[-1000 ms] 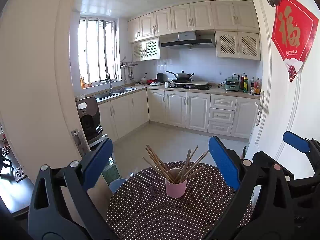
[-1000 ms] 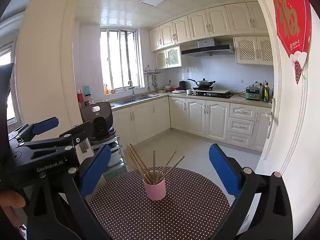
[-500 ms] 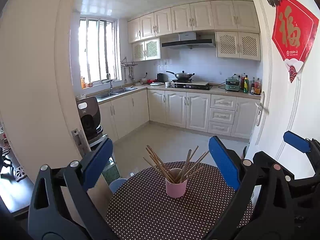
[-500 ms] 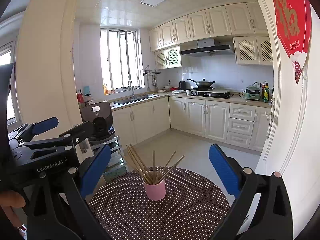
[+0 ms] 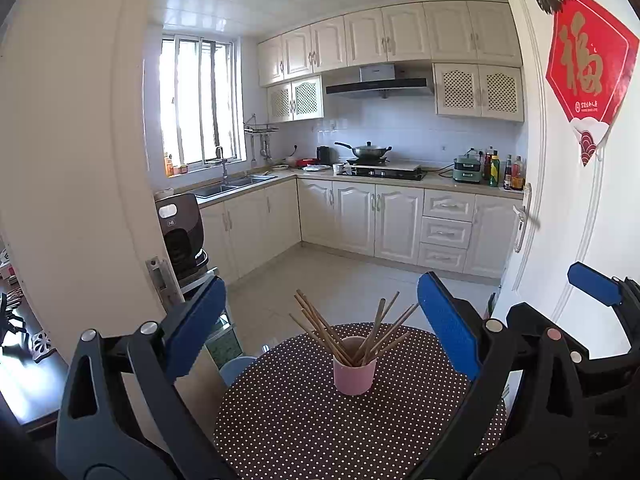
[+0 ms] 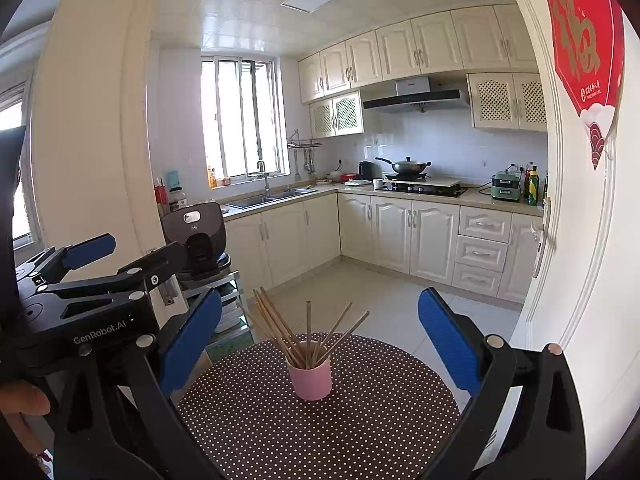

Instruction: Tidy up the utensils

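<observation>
A pink cup (image 5: 354, 372) holding several wooden chopsticks (image 5: 320, 330) stands upright on a small round table with a brown polka-dot cloth (image 5: 304, 432). It also shows in the right wrist view (image 6: 310, 376), with the chopsticks (image 6: 308, 332) fanned out. My left gripper (image 5: 320, 332) is open and empty, held back from the cup and above the table's near side. My right gripper (image 6: 320, 336) is open and empty, likewise short of the cup. The left gripper's body (image 6: 92, 320) shows at the left of the right wrist view.
A white door (image 5: 592, 208) with a red paper decoration stands close on the right. A white door frame (image 5: 80, 184) is on the left. A dark appliance on a rack (image 5: 182, 236) stands past the table's left. Kitchen cabinets and a tiled floor (image 5: 340, 284) lie behind.
</observation>
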Available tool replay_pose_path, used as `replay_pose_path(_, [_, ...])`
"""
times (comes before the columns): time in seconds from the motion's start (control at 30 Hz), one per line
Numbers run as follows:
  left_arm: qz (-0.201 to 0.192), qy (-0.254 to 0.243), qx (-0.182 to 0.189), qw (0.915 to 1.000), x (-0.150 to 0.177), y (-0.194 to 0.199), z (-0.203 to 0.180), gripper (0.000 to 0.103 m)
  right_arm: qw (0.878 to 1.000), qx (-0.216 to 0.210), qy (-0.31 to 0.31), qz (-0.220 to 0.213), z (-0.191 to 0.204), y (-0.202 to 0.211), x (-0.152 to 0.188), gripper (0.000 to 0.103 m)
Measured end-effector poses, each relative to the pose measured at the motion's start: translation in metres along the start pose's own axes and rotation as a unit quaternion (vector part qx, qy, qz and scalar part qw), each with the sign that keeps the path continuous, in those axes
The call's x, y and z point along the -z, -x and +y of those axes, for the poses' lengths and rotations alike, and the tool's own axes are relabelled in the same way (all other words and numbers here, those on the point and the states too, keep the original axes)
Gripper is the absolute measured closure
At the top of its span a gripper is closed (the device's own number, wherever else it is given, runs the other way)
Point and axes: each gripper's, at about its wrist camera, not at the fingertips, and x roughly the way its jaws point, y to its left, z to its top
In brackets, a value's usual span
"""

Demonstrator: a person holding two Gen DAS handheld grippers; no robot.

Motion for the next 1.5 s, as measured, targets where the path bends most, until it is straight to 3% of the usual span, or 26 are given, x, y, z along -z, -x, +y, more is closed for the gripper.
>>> replay_pose_path(1.5, [0.000, 0.001, -0.004, 1.0000, 0.0005, -0.0001, -0.0024, 0.008, 1.000, -0.001, 0.004, 0.002, -0.0077, -0.0002, 0.0023, 0.008])
